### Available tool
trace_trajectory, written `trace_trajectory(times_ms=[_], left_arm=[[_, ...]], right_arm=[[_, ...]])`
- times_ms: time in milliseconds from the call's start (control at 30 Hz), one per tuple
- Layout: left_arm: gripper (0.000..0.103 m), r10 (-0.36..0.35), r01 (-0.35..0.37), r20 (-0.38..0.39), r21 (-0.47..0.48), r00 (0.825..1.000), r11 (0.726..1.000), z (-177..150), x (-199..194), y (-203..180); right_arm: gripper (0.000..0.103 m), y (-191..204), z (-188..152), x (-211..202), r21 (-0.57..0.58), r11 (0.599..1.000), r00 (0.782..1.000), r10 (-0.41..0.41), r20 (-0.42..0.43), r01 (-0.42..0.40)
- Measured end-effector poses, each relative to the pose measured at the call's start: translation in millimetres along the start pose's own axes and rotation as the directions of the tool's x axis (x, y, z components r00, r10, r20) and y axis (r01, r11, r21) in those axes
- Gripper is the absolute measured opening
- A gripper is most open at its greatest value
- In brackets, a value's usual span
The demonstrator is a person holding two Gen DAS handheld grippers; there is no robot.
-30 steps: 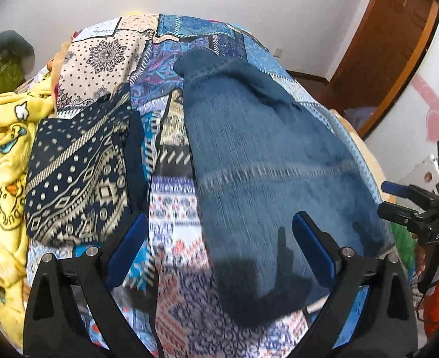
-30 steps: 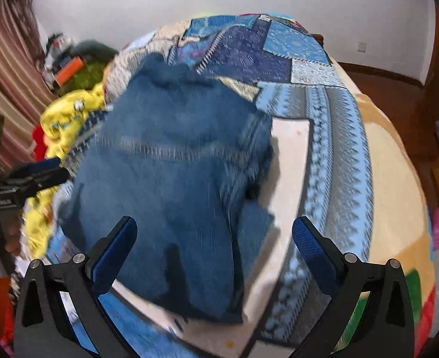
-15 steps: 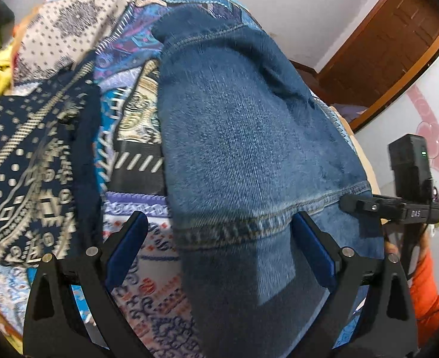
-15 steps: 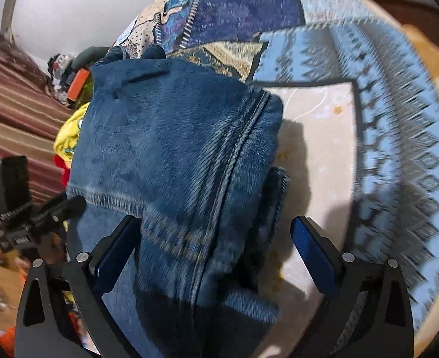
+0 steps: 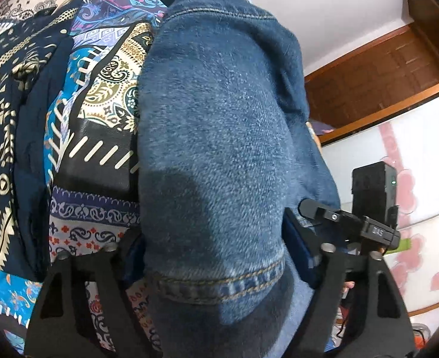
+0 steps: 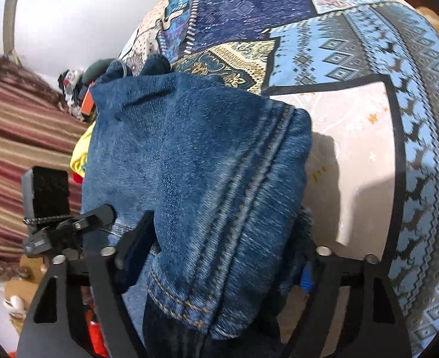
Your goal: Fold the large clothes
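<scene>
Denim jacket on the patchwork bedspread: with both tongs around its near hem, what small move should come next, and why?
Probably finish closing both tongs before lifting. The denim jacket already bunches between the left tongs and the right tongs, whose jaws are closing on its stitched hem. It lies on the patchwork bedspread, so a firm grip at both corners should come first.

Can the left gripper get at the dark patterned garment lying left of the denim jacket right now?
Probably not: the left gripper has the denim jacket bunched between its closing jaws. The dark patterned garment lies uncovered on the bedspread, but the jacket fills the jaws.
</scene>
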State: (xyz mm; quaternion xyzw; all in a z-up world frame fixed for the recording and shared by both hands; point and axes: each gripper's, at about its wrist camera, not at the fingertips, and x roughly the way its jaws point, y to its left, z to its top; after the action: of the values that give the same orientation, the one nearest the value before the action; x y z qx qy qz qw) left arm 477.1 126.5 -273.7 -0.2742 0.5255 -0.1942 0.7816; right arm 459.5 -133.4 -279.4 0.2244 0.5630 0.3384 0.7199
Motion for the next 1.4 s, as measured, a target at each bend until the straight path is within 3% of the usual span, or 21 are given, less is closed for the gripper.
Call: trace_trajectory(times_ms=[167,367,533,700,1067,1267,1400], left_arm=[[0.056,0.012,-0.013,0.027,0.051,1.000,0.999,-18,-23,-19],[0.052,0.018,-0.028,0.103,0.102,0.995,0.994,-44,-72,-43],[0.052,0.042,-0.079,0.209,0.171,0.977,0.982,-68,-140,-61],[0.052,0.038,-0.093,0.288,0.177,0.957,0.980,-75,-193,-63],[0.052,0.039,-0.102,0.415,0.132,0.909,0.986,-44,-262,2],[0.052,0.084,-0.121,0.406,0.067,0.910,0.990,-12,-252,60],[0.052,0.127,-0.134,0.351,-0.005,0.928,0.991,14,-231,110]], right_arm=[[0.050,21,-8,-22,-0.014,1.000,0.999,0.000,0.033,0.000],[0.046,73,-16,-42,-0.110,0.994,0.997,-0.023,0.067,0.030],[0.045,121,-24,-48,-0.165,0.986,0.996,-0.005,0.092,0.020],[0.045,169,-22,-43,-0.224,0.975,0.993,0.014,0.121,0.014],[0.045,243,-4,13,-0.311,0.950,0.991,0.049,0.127,-0.007],[0.045,250,20,74,-0.303,0.953,0.995,0.027,0.099,0.004],[0.045,242,34,120,-0.296,0.955,0.998,-0.013,0.068,0.033]])
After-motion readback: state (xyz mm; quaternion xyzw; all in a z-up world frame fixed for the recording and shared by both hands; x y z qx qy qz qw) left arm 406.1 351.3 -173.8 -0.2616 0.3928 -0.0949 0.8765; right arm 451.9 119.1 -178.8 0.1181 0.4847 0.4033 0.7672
